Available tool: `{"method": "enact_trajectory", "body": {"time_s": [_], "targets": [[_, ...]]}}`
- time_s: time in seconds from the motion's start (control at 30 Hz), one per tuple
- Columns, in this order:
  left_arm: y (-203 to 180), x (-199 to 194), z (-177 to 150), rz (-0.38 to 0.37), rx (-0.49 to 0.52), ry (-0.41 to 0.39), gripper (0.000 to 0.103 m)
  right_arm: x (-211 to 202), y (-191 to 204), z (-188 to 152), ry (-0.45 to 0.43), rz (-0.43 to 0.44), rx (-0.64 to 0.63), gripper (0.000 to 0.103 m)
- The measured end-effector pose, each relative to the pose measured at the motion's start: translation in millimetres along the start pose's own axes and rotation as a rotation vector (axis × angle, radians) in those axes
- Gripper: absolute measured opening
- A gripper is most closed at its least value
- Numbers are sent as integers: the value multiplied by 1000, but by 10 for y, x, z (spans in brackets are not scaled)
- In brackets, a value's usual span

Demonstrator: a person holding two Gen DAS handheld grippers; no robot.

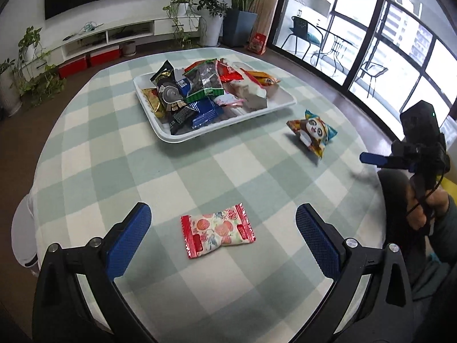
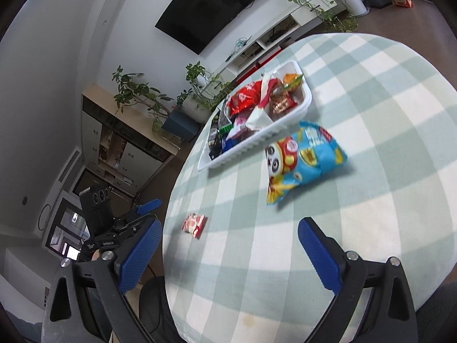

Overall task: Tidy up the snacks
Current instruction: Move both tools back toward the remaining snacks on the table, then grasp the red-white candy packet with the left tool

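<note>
Here both tools (image 1: 222, 238) (image 2: 230, 253) gape empty, small packet (image 1: 217, 230) lying clear between tray (image 1: 160, 127) and table edge.

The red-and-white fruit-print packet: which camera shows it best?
The left wrist view: the fruit-print packet lies flat, sharp and close between the left gripper's open fingers. The right wrist view shows it small and off to the left.

A white rectangular tray (image 1: 287, 103) sits on the checked desk (image 1: 200, 171), heaped with snack packets: a black one, a green-edged one, a blue one, red and orange ones, a white one. 2 packets lie outside it. A blue panda-print bag (image 1: 312, 132) rests tilted just beside the tray's corner. A small red-edged, flower-printed candy packet (image 1: 217, 231) lies flat, well apart from the tray, near the desk's edge.
</note>
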State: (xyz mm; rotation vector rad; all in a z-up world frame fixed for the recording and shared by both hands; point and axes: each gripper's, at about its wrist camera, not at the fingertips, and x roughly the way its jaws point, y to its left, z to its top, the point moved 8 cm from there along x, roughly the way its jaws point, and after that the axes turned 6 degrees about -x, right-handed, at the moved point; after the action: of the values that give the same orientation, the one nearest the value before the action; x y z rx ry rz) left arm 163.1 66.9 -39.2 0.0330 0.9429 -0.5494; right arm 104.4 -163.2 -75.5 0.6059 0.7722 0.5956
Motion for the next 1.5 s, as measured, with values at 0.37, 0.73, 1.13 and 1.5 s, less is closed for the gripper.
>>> {"method": "enact_trajectory", "body": {"time_s": [0.37,0.73,1.13,1.5], "targets": [[-399,353,-339,-40,423,227,103,83,102,-146,36,-5,-35,99],[-308,552,-91,-116,573,333,98,143,66,-173,52,-13,-36,99],[-138,749,-267,-105,577,425,57,148,5,-197,61,-19,-27,99],[-148,747,-331,-66,546,448,51,185,74,-211,88,-44,-70,99]]}}
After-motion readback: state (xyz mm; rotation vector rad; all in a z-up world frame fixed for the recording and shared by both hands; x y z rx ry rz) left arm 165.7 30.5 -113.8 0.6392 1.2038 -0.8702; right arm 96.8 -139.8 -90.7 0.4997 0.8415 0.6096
